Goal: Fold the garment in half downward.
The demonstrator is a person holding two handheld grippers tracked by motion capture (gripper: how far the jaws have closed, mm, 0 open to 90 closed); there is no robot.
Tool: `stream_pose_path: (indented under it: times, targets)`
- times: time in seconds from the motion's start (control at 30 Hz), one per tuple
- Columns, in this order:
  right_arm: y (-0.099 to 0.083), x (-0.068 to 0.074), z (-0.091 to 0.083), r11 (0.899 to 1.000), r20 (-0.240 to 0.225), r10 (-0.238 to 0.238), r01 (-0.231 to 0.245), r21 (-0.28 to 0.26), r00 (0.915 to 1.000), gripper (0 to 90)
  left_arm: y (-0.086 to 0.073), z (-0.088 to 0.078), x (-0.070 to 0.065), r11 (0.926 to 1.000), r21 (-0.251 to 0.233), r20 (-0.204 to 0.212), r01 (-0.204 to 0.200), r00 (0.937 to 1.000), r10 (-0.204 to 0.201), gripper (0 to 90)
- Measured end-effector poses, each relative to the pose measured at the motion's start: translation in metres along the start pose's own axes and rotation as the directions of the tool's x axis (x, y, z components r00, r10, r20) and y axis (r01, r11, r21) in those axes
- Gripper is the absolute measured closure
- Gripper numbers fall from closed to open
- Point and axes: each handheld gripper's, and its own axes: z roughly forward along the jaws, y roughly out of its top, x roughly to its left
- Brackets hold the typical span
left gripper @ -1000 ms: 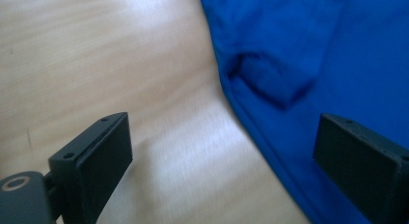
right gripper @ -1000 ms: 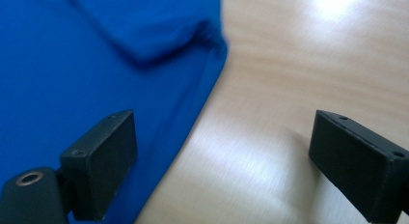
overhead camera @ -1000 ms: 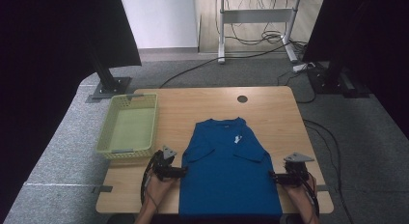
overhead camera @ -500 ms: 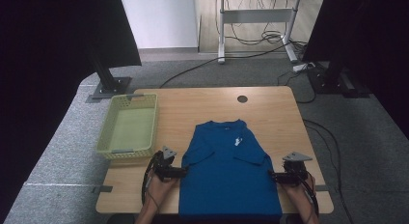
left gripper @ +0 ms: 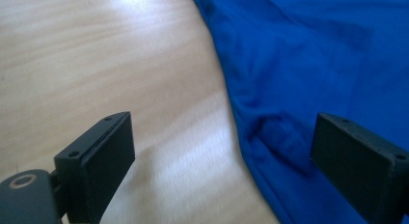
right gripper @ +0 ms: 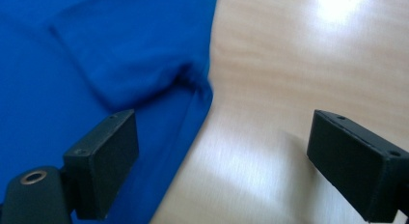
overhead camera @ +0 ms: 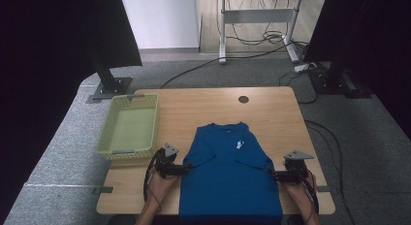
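While the blue T-shirt (overhead camera: 230,179) lies flat in the lower centre of the high view, sleeves folded inward over its body and hem at the table's near edge, both grippers flank it at mid-height. The left gripper (overhead camera: 180,170) sits at the lower left of the garment, the right gripper (overhead camera: 276,175) at its lower right; each points inward toward the cloth.

In the left gripper view, the jaws stand wide apart with nothing clamped: one fingertip (left gripper: 103,159) is over bare wooden table (left gripper: 96,64), the other over blue fabric, so the shirt's side edge runs up between them. The right gripper view mirrors this: jaws wide, one fingertip (right gripper: 108,156) over the cloth, the other over wood, the folded sleeve corner just ahead.

This straddling placement suits pinching each side edge at matching points, presumably to lift or fold the garment symmetrically. No grip is made yet.

A pale green perforated basket (overhead camera: 130,128) stands empty at the left of the table, just beyond the left gripper, probably the destination for the folded shirt.
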Motion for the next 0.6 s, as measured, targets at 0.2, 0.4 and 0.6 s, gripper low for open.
stream_pose_path:
  times: [0.2,0.4,0.6]
  targets:
    - [-0.003,0.001,0.0,1.0,0.001,-0.012,0.012,0.013,0.9999,11.3,-0.009,0.0,0.004,0.9998,0.01,0.019,0.02,0.9996,-0.02,8.0]
    - [-0.016,0.009,-0.014,1.0,-0.008,-0.019,0.019,0.011,0.9998,12.0,-0.018,-0.01,0.001,0.9999,0.011,0.027,0.011,0.9996,-0.012,8.0]
    - [-0.002,0.007,-0.013,0.999,-0.057,-0.016,0.014,-0.029,0.9983,10.2,-0.003,-0.012,0.011,0.9988,-0.033,0.056,0.036,0.9978,-0.034,10.6]
